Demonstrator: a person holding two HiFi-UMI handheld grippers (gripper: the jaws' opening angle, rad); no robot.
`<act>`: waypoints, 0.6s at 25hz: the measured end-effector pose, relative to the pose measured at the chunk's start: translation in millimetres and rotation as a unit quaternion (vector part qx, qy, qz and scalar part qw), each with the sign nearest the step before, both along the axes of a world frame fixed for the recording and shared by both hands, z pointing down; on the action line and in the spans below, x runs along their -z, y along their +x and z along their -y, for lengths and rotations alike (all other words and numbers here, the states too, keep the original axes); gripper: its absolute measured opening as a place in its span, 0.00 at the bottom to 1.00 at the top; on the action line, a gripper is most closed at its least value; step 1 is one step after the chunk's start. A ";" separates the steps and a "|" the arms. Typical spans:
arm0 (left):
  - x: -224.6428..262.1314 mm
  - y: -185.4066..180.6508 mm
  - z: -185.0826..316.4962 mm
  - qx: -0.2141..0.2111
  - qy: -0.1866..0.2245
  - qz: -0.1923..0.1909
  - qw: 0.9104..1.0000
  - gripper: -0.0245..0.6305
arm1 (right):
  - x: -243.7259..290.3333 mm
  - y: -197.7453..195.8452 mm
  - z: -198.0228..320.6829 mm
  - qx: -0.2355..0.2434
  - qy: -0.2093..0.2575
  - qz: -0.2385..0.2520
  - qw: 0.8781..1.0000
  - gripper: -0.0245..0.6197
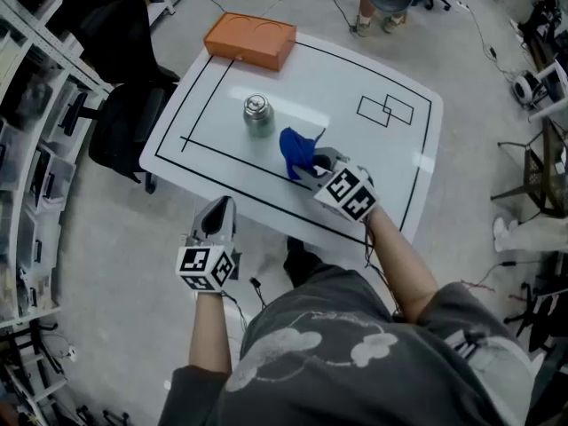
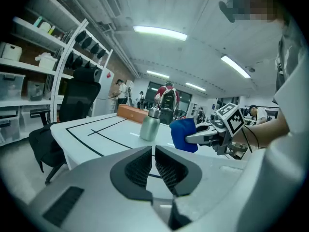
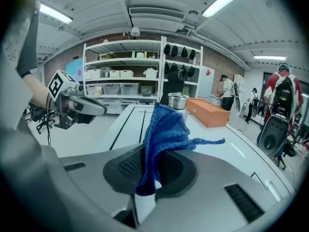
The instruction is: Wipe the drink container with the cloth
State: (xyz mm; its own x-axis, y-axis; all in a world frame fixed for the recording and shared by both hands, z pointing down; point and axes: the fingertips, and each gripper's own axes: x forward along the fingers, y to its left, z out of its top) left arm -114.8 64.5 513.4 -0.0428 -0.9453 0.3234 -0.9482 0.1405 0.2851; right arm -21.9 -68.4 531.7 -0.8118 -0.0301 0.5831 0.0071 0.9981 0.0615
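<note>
A steel drink container (image 1: 258, 114) with a screw cap stands upright on the white table (image 1: 213, 87), inside the black outline. Just to its right, above the table, my right gripper (image 1: 312, 169) is shut on a blue cloth (image 1: 297, 152), which bunches up from between the jaws (image 3: 161, 134). In the right gripper view the container (image 3: 177, 100) shows just behind the cloth, apart from it. My left gripper (image 1: 217, 216) hangs off the table's near edge, shut with nothing between its pads (image 2: 166, 166). From the left gripper view the container (image 2: 150, 123) stands left of the cloth (image 2: 183, 134).
An orange box (image 1: 250, 39) lies at the table's far edge. A black office chair (image 1: 124, 105) stands at the table's left, with shelving (image 1: 35, 131) beyond it. Two overlapping rectangles (image 1: 386, 109) are drawn at the table's right. A person (image 1: 377, 7) stands past the far side.
</note>
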 end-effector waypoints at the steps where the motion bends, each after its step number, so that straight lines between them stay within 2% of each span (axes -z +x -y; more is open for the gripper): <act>1: 2.1 3.2 -8.8 0.004 0.002 0.002 1.000 0.07 | 1.6 2.3 -6.8 0.002 0.001 0.002 1.000 0.10; 7: 20.2 22.6 -64.5 0.027 0.016 0.021 0.999 0.07 | 12.0 16.0 -53.3 0.015 0.008 0.008 1.000 0.10; 15: 35.0 64.0 -150.5 0.044 0.025 0.030 0.998 0.06 | 25.3 54.2 -141.9 0.034 0.018 0.010 0.999 0.10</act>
State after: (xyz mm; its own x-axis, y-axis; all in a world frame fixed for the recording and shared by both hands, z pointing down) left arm -50.8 215.0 478.4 -0.1446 -0.9520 0.2699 -0.9486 0.2110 0.2361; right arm 32.3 73.5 506.4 -0.8237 0.0047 0.5670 0.0731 0.9925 0.0979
